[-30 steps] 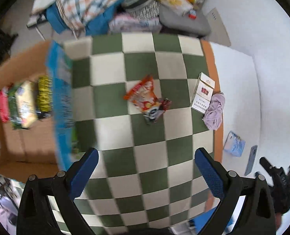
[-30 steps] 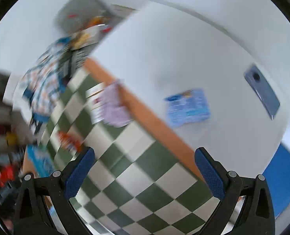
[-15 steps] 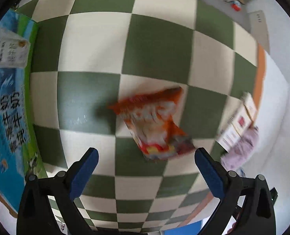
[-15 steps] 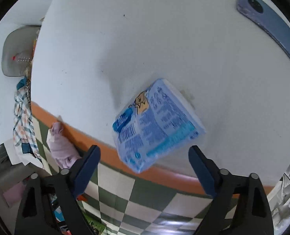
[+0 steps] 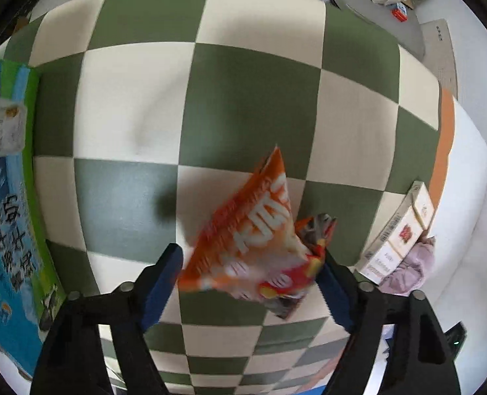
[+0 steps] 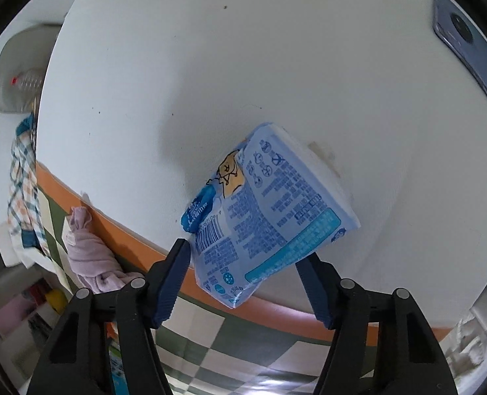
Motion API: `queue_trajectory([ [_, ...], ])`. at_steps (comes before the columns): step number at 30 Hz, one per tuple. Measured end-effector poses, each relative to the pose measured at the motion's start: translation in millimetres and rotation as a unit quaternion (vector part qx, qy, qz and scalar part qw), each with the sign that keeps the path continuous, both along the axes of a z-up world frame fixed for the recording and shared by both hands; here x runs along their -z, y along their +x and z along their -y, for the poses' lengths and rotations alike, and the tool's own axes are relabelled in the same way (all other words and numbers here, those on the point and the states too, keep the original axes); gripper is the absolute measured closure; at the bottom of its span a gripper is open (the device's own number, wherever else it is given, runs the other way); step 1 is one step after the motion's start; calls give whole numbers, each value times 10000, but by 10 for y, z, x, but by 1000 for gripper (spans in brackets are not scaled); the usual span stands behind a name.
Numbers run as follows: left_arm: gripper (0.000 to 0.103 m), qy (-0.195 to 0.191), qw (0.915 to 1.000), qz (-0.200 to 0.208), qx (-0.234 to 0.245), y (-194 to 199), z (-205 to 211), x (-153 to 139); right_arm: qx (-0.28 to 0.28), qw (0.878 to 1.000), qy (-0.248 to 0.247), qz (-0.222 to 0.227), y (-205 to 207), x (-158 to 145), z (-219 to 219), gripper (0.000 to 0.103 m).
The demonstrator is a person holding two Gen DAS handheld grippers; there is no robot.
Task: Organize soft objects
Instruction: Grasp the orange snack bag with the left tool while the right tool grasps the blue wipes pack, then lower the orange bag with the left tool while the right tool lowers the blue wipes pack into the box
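Orange and red foil shows between the blue-padded fingers of the left gripper (image 5: pixel 248 283): a crinkled orange snack packet (image 5: pixel 250 240) sits between the two pads, both of which look to touch its lower edges, though motion blur leaves it unclear how firmly they pinch it. Under it lies a green-and-cream checkered mat (image 5: pixel 243 105) with an orange border. Near the mat's right border stands a white and red carton (image 5: pixel 399 235), and a crumpled pale pink cloth (image 5: pixel 411 268) rests against the carton, on the side away from the mat's centre. At the mat's left edge lies a blue and green printed box (image 5: pixel 5 230).

In the right wrist view, the right gripper (image 6: pixel 243 278) has its fingers closed in on a light blue plastic tissue pack (image 6: pixel 266 217), whose lower end sits between the pads while the rest tilts up over a white tabletop (image 6: pixel 243 65). The pack is just beyond the mat's orange border. A dark blue-grey phone (image 6: pixel 464 42) lies on the tabletop, well apart from the mat.
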State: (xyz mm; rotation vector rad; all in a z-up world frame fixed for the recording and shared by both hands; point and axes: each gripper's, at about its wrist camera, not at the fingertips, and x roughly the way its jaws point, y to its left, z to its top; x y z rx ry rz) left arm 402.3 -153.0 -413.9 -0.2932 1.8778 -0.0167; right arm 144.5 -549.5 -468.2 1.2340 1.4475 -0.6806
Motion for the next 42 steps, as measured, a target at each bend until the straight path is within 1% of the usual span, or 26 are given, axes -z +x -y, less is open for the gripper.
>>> queue_trajectory([
  [2, 27, -311, 9990, 131, -283, -40, -34, -119, 29, 9999, 101, 29, 6, 17, 1, 35],
  [3, 25, -383, 9985, 151, -354, -54, -40, -142, 15, 9999, 147, 55, 15, 27, -8, 35],
  [5, 25, -578, 9966, 141, -565, -96, -60, -156, 52, 9998, 164, 100, -51, 6, 45, 35],
  [7, 25, -596, 9957, 49, -705, -120, -84, -101, 154, 9995, 219, 141, -57, 23, 29, 34],
  [9, 25, -715, 9935, -45, -887, -166, -102, -44, 199, 9994, 246, 156, -57, 25, 20, 34],
  [11, 25, -786, 9914, -4, -1051, -190, -120, -50, 183, 9993, 262, 171, -49, 15, 15, 34],
  [15, 25, -807, 9876, 241, -1322, -230, -189, -134, 104, 9995, 236, 176, -62, -22, 48, 34],
  [16, 25, -747, 9880, 270, -1324, -218, -176, -143, 97, 9995, 238, 178, -55, -22, 43, 34],
  [17, 25, -684, 9887, 263, -1306, -114, -214, -190, 104, 9995, 242, 182, -49, -20, 39, 34],
  [20, 25, -401, 9910, 189, -1261, 15, -192, -95, 135, 9995, 242, 167, -71, -10, 67, 34],
  [21, 25, -257, 9922, 124, -1214, 38, -176, -26, 146, 9995, 241, 165, -78, -8, 75, 34],
  [22, 25, -200, 9926, 84, -1195, 163, -120, -4, 151, 9995, 232, 162, -89, -12, 86, 34],
  [25, 26, 16, 9942, -7, -1072, 213, -74, 104, 189, 9995, 180, 148, -127, -34, 130, 34],
  [26, 29, 103, 9947, 39, -1021, 222, -67, 131, 190, 9996, 156, 149, -129, -40, 136, 34],
  [28, 42, 301, 9955, 253, -857, 257, 30, 106, 198, 9997, 91, 145, -131, -52, 137, 35],
  [29, 43, 321, 9964, 417, -672, 266, 76, 74, 215, 9996, 51, 161, -139, -61, 135, 35],
  [31, 44, 416, 9965, 560, -450, 233, 114, 44, 228, 9995, -27, 201, -158, -74, 126, 39],
  [33, 46, 525, 9956, 744, -237, 179, 160, 5, 204, 9994, -120, 234, -194, -86, 118, 49],
  [34, 47, 593, 9946, 846, -54, 125, 193, -19, 161, 9995, -136, 250, -200, -89, 120, 51],
  [35, 47, 645, 9937, 913, 76, 83, 233, -42, 97, 9995, -164, 258, -202, -95, 115, 62],
  [38, 47, 756, 9884, 1166, 609, -65, 298, -145, -287, 9988, -284, 291, -188, -138, 113, 68],
  [40, 48, 680, 9859, 1249, 883, -178, 348, -183, -515, 9976, -361, 301, -186, -171, 117, 71],
  [42, 48, 553, 9848, 1294, 1021, -294, 354, -259, -745, 9957, -445, 336, -195, -219, 102, 73],
])
